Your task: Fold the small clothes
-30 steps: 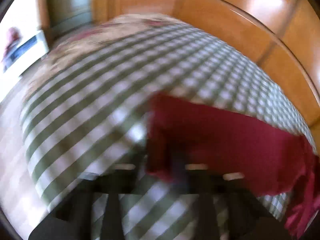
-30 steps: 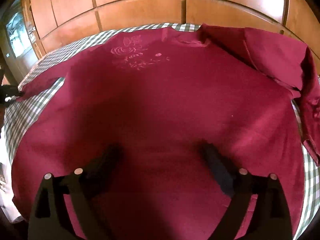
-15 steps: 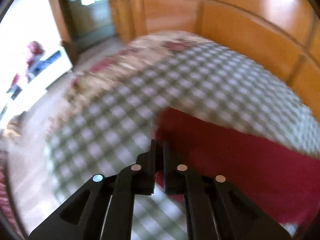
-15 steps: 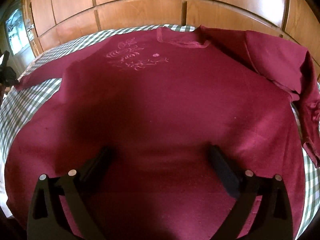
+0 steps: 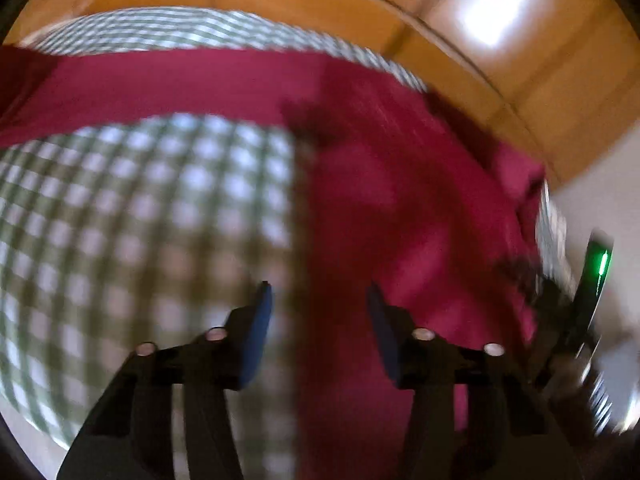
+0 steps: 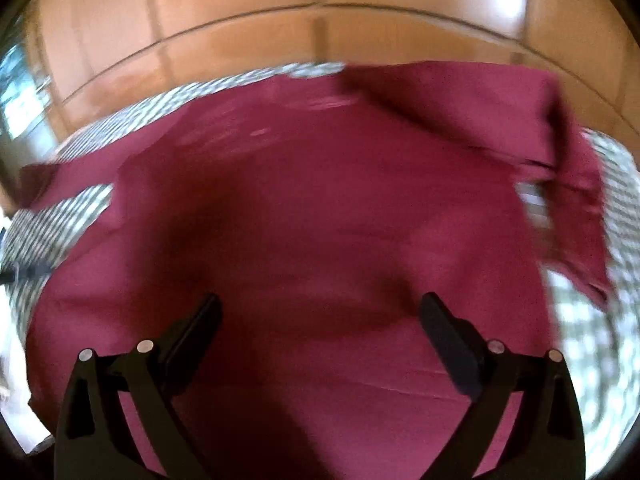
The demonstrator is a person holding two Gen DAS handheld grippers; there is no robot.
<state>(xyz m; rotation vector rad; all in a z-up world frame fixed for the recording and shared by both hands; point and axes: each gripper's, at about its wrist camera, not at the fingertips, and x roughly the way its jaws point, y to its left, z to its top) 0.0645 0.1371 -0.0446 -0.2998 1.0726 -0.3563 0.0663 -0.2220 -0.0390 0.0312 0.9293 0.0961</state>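
A dark red long-sleeved top (image 6: 320,208) lies spread flat on a green and white checked cloth (image 6: 616,216). Its left sleeve (image 5: 160,84) stretches out straight across the cloth; the right sleeve (image 6: 520,120) is folded in over the shoulder. My left gripper (image 5: 318,300) hovers over the top's side edge (image 5: 304,240), its jaws opening with nothing between them. My right gripper (image 6: 318,312) stands wide open above the lower body of the top, holding nothing. The right gripper's body (image 5: 592,292) shows at the right edge of the left wrist view.
The checked cloth (image 5: 140,220) covers a bed. Wooden wardrobe panels (image 6: 320,12) stand close behind it. Pale floor (image 5: 600,208) shows past the bed's right side. Both views are blurred by motion.
My left gripper let go of the left sleeve's end, swung right to the top's side edge and opened. The sleeve now lies stretched out. My right gripper shifted slightly and stayed open.
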